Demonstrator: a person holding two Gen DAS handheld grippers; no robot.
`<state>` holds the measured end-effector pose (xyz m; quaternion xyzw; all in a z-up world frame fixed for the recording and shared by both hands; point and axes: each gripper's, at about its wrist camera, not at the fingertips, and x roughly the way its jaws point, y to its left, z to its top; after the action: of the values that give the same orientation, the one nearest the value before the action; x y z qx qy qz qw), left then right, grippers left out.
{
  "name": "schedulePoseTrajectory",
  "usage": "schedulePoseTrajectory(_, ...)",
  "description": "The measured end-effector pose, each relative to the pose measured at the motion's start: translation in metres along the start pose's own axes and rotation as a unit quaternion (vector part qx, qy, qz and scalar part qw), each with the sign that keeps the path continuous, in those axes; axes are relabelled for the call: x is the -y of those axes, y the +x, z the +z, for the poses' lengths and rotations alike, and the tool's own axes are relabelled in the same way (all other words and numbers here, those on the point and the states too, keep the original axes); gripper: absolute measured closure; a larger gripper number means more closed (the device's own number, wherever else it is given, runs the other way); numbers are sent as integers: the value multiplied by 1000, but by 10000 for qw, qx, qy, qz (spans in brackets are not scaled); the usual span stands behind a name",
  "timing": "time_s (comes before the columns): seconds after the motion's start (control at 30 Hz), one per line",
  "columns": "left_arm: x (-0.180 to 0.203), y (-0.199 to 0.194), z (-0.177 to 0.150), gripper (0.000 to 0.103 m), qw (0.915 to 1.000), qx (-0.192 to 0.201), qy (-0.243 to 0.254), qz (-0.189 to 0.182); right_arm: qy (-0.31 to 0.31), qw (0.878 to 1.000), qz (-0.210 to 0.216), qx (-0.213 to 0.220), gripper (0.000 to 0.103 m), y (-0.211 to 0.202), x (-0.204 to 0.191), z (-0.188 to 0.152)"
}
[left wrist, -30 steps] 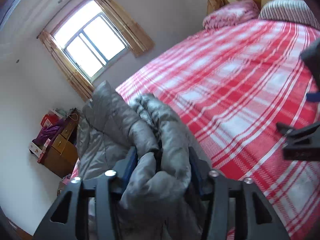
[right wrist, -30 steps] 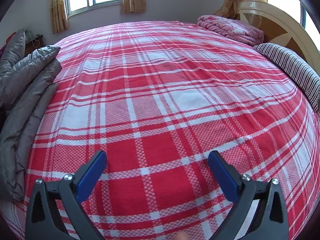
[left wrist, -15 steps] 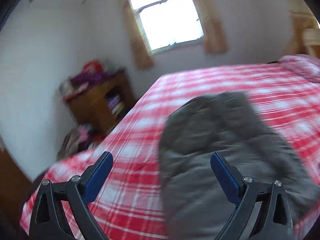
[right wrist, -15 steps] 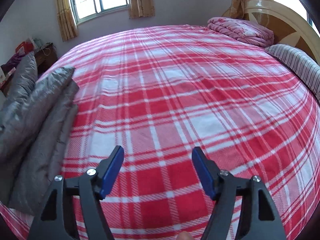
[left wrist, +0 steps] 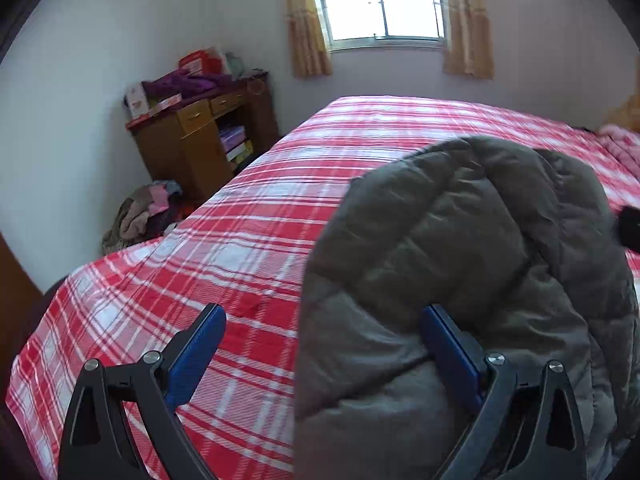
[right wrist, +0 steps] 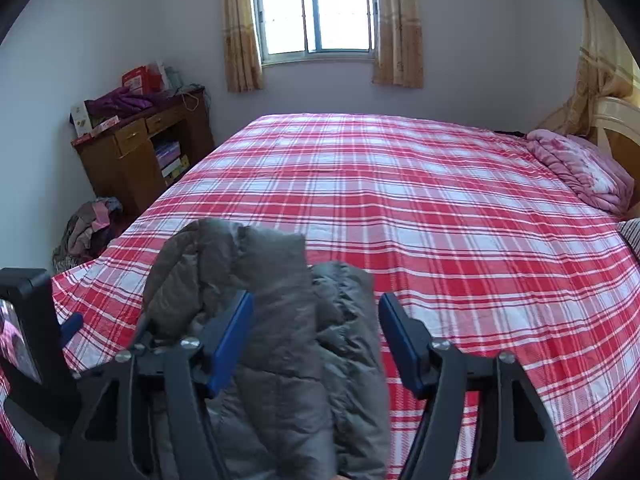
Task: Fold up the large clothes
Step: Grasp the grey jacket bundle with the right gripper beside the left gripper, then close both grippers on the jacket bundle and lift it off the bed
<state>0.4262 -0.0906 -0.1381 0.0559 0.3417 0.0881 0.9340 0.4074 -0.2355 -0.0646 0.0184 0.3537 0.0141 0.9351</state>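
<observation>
Fingers (right wrist: 404,344) straddle grey jacket (right wrist: 288,340), lying lengthwise toward the window (right wrist: 316,8).

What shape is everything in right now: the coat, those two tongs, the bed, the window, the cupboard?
Grey padded jacket: folded into a bundle on the bed's near edge.
Left tongs: wide open, holding nothing.
Right tongs: jaws just been closing, jacket between them, right pad still clear.
Bed sheet: spread flat.
Window: curtains drawn aside.
Cupboard: drawers shut, top piled with things.
</observation>
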Motion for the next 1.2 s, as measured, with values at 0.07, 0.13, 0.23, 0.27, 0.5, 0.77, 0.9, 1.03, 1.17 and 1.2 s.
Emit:
schedulePoseTrajectory(0.07, 4, -5, 1, 5, 9999, 111, 124, -16, 28, 9999, -17, -160, 48, 20, -4, -8)
schedulePoseTrajectory(0.13, -5, -8, 3, 5, 9997, 195, -44, -110, 97, 9994, -68, -326, 49, 35, 2, -24)
schedulePoseTrajectory(0.23, -19, 5, 6, 5, 9994, 147, -322, 37, 232, 9983, -185, -501, 49, 52, 18, -48)
schedulePoseTrajectory(0.27, -19, 11, 6, 5, 9994, 20, -347, -31, 324, 9978, -180, -554, 49, 57, 26, -57)
schedulePoseTrajectory(0.5, 6, 36, -9, 5, 9997, -249, 3, -59, 569, 9969, -253, -483, 50, 64, 46, -74)
schedulePoseTrajectory(0.77, 23, 46, -21, 4, 9997, -219, -2, 62, 708, 9961, -218, -470, 50, 75, 56, -90)
schedulePoseTrajectory(0.9, 26, 51, -22, 4, 9997, -235, 23, 90, 737, 9959, -211, -485, 49, 80, 58, -94)
schedulePoseTrajectory(1.03, 26, 56, -24, 3, 9996, -270, -15, 67, 775, 9955, -174, -513, 49, 84, 60, -98)
schedulePoseTrajectory(1.17, 26, 59, -25, 3, 9996, -263, -3, 94, 782, 9954, -166, -530, 49, 87, 60, -101)
schedulePoseTrajectory(1.2, 26, 59, -25, 3, 9996, -264, -5, 90, 793, 9953, -161, -534, 49, 87, 60, -101)
